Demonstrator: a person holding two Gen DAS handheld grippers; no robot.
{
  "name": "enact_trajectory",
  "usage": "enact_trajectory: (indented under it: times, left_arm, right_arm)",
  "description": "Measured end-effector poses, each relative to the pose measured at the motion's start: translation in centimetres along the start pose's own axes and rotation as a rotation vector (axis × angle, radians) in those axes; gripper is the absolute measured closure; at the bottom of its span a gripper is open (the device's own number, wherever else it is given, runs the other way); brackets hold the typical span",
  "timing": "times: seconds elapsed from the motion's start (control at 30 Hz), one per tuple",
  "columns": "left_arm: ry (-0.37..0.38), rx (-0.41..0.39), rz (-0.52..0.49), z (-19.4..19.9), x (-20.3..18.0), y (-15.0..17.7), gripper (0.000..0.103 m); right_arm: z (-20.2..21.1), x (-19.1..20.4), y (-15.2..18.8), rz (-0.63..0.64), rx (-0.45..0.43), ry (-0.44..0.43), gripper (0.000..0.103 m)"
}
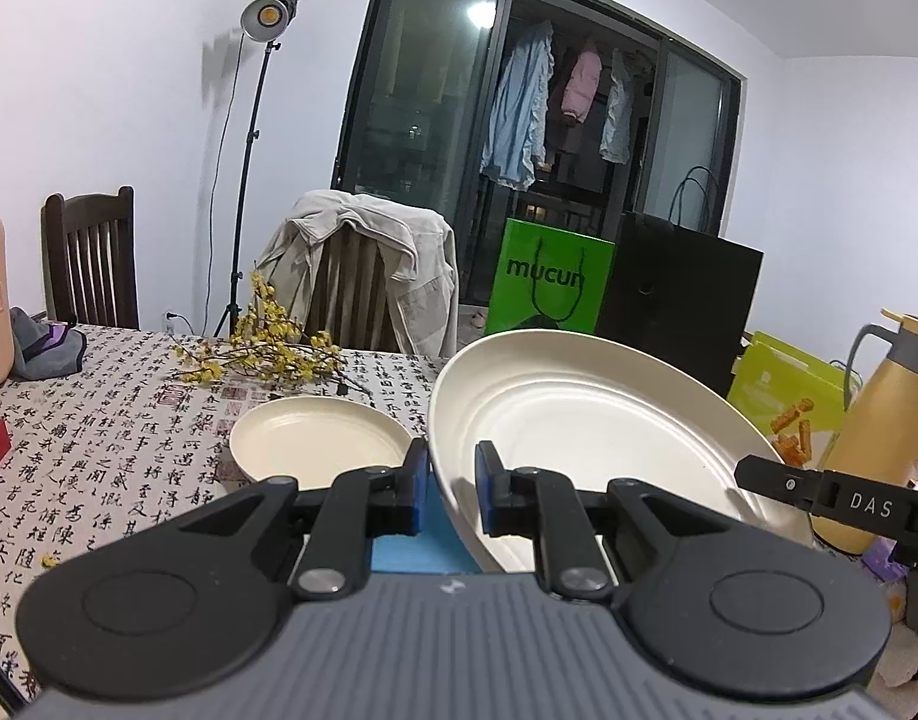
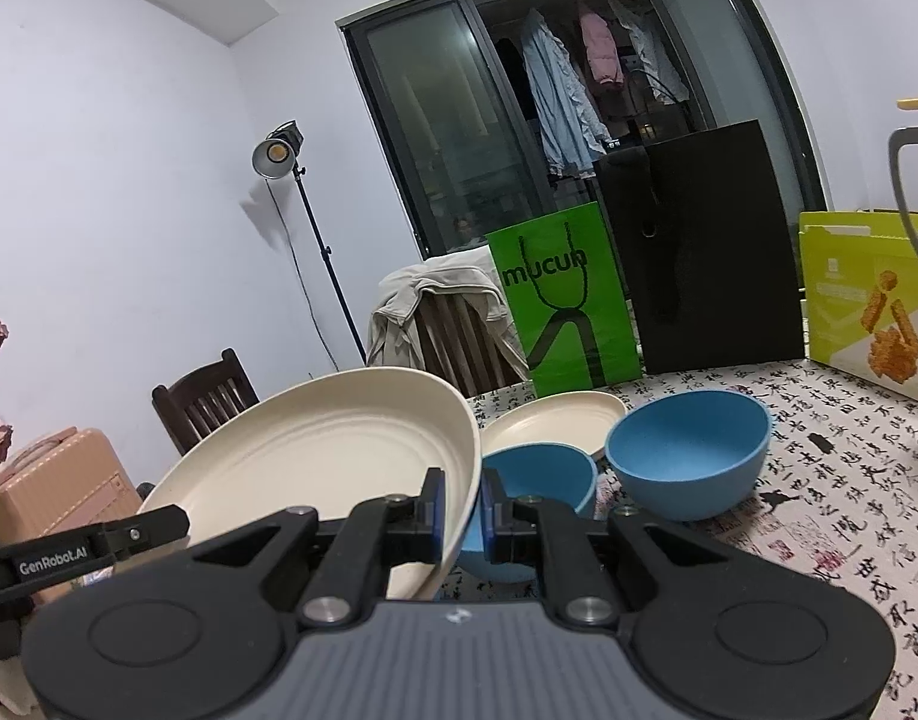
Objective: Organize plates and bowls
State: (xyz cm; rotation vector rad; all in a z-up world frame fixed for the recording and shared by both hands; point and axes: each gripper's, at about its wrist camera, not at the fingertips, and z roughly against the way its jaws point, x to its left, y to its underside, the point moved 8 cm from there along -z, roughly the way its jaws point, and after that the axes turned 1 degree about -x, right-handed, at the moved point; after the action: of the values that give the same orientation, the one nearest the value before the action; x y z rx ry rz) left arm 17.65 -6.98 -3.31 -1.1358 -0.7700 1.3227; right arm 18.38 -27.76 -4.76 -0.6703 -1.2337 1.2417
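1. Aloft over the calligraphy-print surface (image 1: 99, 420), a large cream plate (image 1: 579, 420) is pinched at opposite rims by left claw (image 1: 451, 483) and right claw (image 2: 461, 516).
2. Nearby sit a smaller cream plate (image 2: 555, 420) and two blue bowls (image 2: 687, 450).

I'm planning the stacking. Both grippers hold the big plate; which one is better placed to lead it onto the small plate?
Probably the left gripper: it grips the big plate's edge next to the small plate, open tablecloth between. The right gripper has two blue bowls in its way.
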Motion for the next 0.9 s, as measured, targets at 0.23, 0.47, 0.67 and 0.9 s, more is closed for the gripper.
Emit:
enact_trajectory:
  times: [0.23,0.47,0.67,0.9]
  left_arm:
    - [0.018,0.016,-0.019,0.9,-1.4,1.4,0.087]
    - [0.033,0.046,-0.035,1.1,-2.9,3.0,0.087]
    - [0.048,0.071,-0.045,1.0,-4.0,4.1,0.087]
    - [0.065,0.109,-0.060,0.7,-5.3,5.6,0.087]
  right_arm:
    - [1.9,-1.3,0.8,-0.007,0.003,0.015,0.091]
    - [3.6,-2.7,1.4,-0.010,0.002,0.035,0.091]
    - [4.7,-3.8,2.0,-0.022,0.002,0.049,0.091]
    - [5.8,-5.0,2.4,-0.021,-0.001,0.069,0.091]
